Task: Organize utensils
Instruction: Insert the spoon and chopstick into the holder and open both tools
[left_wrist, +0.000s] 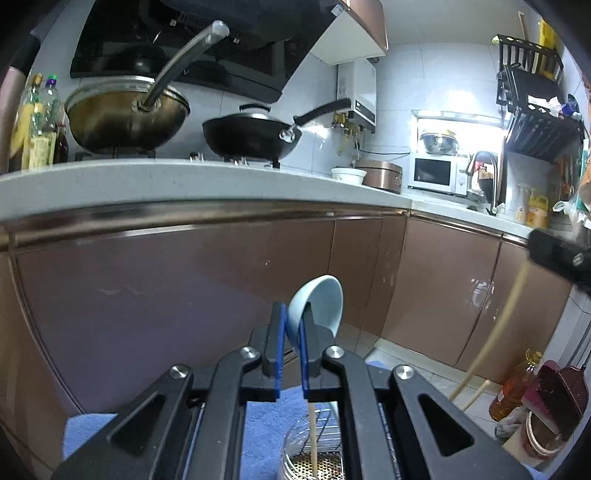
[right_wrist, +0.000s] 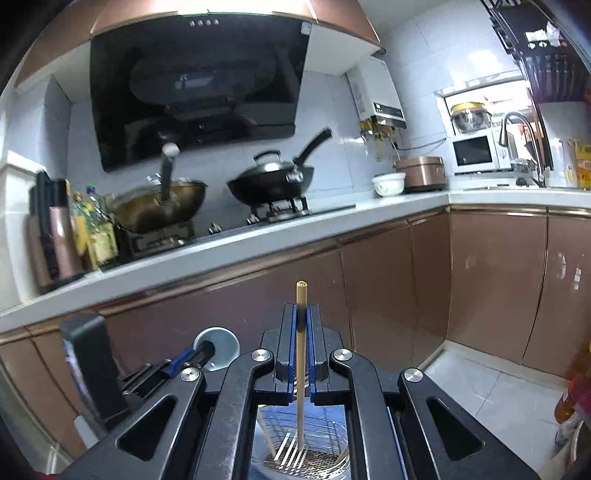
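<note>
Left wrist view: the left gripper (left_wrist: 291, 334) clamps a blue spoon (left_wrist: 317, 302) at lower centre, raised above the holder (left_wrist: 295, 454)

Right wrist view: the right gripper (right_wrist: 303, 332) grips a fork (right_wrist: 301, 369), tines low over the holder. Judged mid-carry; next, a drop-off spot is needed

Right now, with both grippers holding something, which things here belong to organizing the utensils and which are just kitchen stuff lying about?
Part of the job:
- blue spoon, clamped in the left gripper
- gold chopstick, clamped in the right gripper
- clear perforated holder below, with utensils standing in it

Just lying about:
- brass wok
- black lidded pan
- white bowl
- microwave
- oil bottle
</note>
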